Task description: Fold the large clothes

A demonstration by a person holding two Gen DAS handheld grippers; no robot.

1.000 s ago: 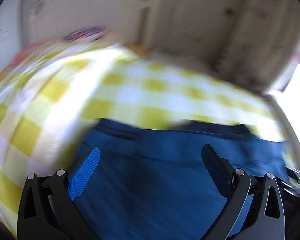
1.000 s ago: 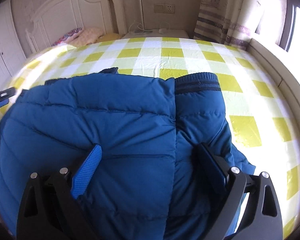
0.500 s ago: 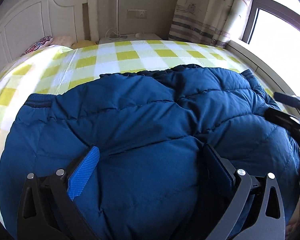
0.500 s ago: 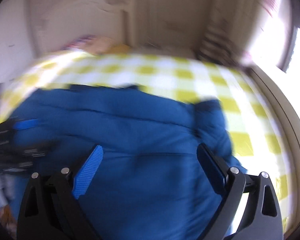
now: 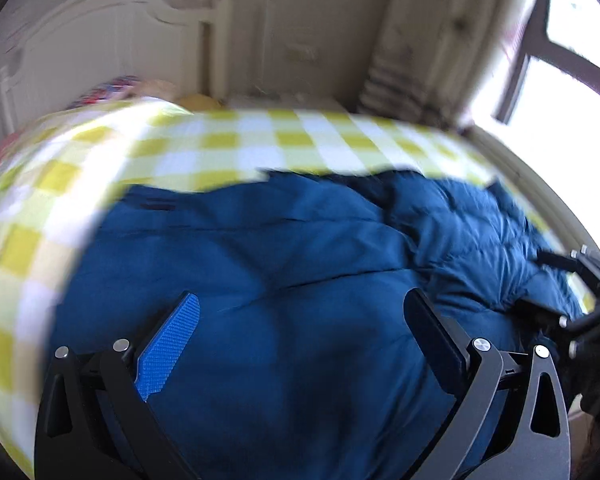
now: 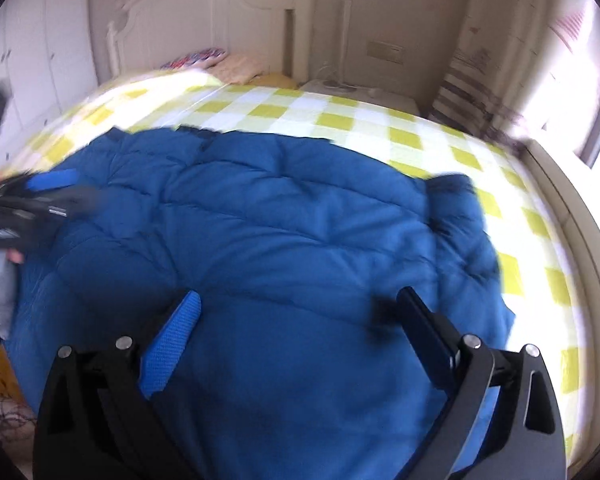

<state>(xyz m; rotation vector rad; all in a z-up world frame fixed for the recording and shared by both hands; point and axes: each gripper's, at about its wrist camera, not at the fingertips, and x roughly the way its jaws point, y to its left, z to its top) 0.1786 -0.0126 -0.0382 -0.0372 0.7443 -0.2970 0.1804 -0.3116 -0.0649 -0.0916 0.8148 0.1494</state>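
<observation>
Your blue puffer jacket (image 6: 284, 240) lies spread across the near half of the bed, its quilted body bunched in soft ridges, with what looks like a sleeve or side panel (image 6: 464, 224) trailing to the right onto the yellow checked sheet (image 6: 340, 120). Both views are blurred, so the seams and hem edges are hard to make out.

Your right gripper (image 6: 300, 322) sits over the near middle of the jacket with its fingers wide and nothing between them. Your left gripper (image 5: 304, 316) is the same: fingers spread, empty, low over the padding.

The likely trouble is the fill. If you close on the puffy middle you would probably pinch only the top layer, and the shell would slide off the pads or lift alone, leaving the fold crooked. Aim for an edge or hem.

The grippers are also near each other; the right one (image 5: 580, 296) shows at the left view's right edge, so a crossing move could knock them together. Far off, the headboard (image 6: 204, 12) and pillow (image 6: 196, 58) are well clear.
</observation>
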